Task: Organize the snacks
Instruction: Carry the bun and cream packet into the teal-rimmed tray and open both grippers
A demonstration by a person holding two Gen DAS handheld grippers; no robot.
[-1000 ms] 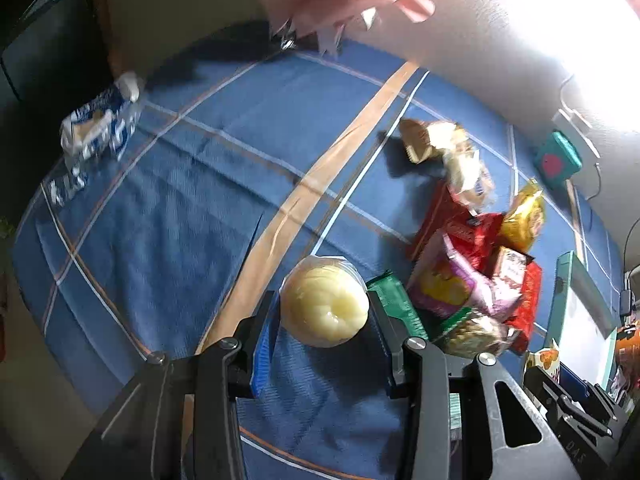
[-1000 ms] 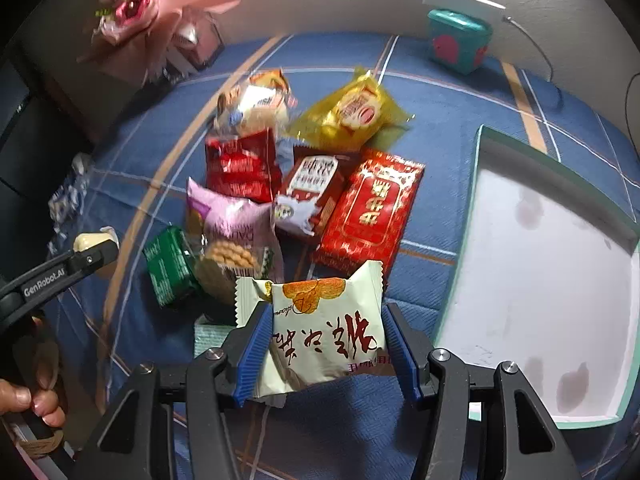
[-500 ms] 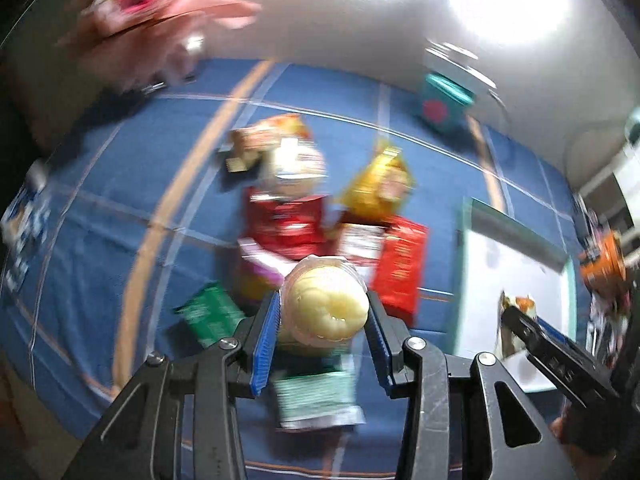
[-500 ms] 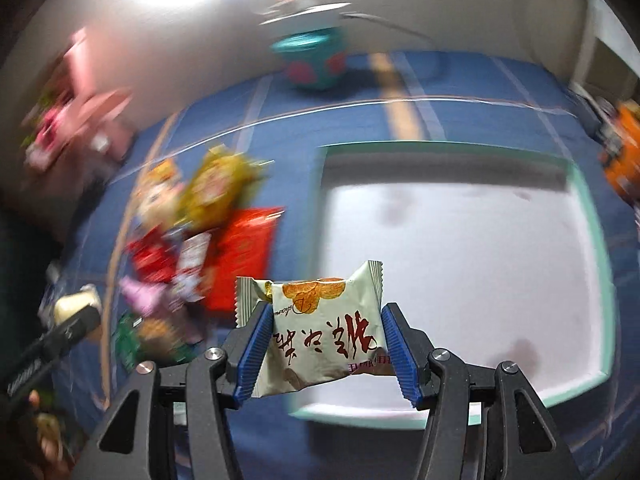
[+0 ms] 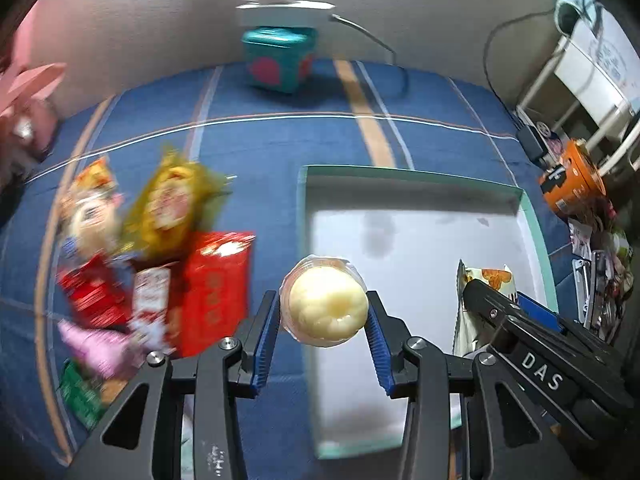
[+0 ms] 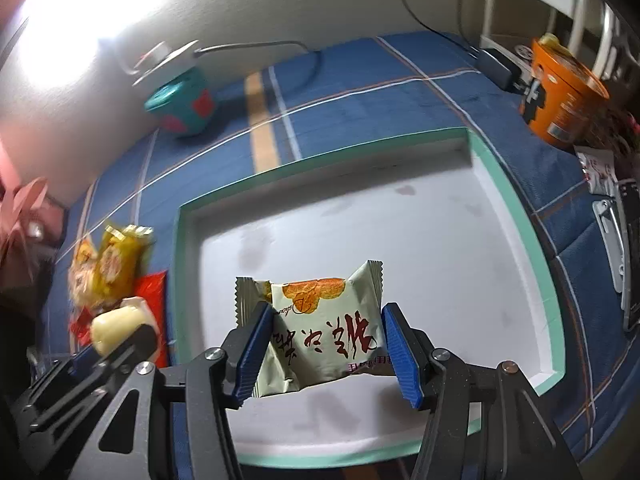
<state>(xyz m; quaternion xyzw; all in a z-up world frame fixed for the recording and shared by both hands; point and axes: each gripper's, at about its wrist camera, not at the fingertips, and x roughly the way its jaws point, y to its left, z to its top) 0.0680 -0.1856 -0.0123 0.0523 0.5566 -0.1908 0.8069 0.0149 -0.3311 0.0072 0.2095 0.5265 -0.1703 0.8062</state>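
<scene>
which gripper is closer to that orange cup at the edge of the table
Right. The right gripper, shut on the cream packet, hangs over the tray on the orange cup's side. The left gripper, holding the round bun, sits at the tray's far edge.

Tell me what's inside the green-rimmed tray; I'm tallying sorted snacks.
Nothing lies in the tray yet, only faint stains on its white floor; the held cream packet hides a patch.

cloth: blue, tan and white stripes | tray: white, mint-green rim | bun: pale yellow | packet: cream, red script, orange print | box at 11 o'clock: teal, red patches | pads: blue
</scene>
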